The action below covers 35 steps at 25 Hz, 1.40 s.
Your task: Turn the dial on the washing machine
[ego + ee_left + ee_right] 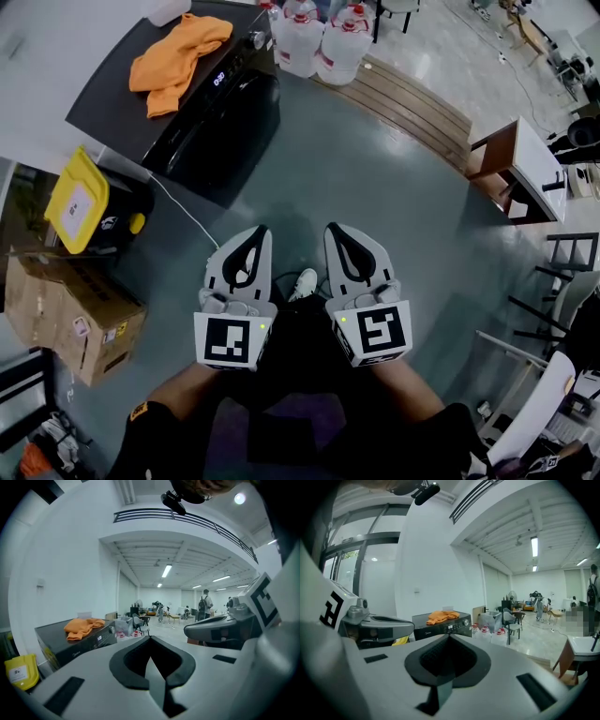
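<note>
The black washing machine [187, 94] stands at the upper left of the head view, with an orange cloth [178, 52] lying on its top. Its round dial [257, 38] sits at the right end of the control panel, beside a lit display [217, 79]. Both grippers hang low in front of the person, far from the machine. My left gripper [260, 230] and my right gripper [333, 228] are shut and hold nothing. In the left gripper view the dial [111, 629] is small and distant beyond the shut left gripper [150, 639]. The right gripper [449, 637] also points toward the dial [466, 622].
Large water jugs [323, 37] stand right of the machine by a low wooden platform [412, 103]. A yellow bin [77, 199] and cardboard boxes [75, 314] sit at the left. A white cable [183, 211] runs over the floor. A table [525, 169] and chairs stand at right.
</note>
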{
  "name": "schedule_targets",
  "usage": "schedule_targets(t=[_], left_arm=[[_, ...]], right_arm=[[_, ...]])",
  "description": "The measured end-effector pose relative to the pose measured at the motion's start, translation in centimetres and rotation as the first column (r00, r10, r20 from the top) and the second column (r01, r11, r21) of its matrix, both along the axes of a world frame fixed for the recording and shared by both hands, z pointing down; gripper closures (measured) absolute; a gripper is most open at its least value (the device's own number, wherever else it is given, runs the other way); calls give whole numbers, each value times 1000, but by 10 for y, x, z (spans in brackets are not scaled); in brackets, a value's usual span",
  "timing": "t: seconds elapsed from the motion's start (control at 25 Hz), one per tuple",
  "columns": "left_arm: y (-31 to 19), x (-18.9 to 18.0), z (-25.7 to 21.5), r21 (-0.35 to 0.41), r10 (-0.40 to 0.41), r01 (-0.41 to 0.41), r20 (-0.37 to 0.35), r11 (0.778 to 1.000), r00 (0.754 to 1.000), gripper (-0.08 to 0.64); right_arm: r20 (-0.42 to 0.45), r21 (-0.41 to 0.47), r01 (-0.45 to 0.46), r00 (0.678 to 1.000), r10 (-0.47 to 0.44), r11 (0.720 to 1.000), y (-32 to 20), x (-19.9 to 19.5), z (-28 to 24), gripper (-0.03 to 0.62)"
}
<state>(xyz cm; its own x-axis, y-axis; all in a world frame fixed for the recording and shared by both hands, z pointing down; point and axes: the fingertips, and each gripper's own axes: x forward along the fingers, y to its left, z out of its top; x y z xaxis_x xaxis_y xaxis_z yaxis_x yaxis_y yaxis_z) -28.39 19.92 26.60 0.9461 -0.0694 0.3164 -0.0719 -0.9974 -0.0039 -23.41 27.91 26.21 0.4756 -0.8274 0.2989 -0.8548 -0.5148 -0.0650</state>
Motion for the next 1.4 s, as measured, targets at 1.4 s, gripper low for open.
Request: schedule_targets(t=[1.4], left_arm=[[-170, 172, 23, -87, 50, -47, 32, 995, 998, 351]], right_arm=[[-5, -50, 69, 998, -69, 996, -187, 177, 9, 326]])
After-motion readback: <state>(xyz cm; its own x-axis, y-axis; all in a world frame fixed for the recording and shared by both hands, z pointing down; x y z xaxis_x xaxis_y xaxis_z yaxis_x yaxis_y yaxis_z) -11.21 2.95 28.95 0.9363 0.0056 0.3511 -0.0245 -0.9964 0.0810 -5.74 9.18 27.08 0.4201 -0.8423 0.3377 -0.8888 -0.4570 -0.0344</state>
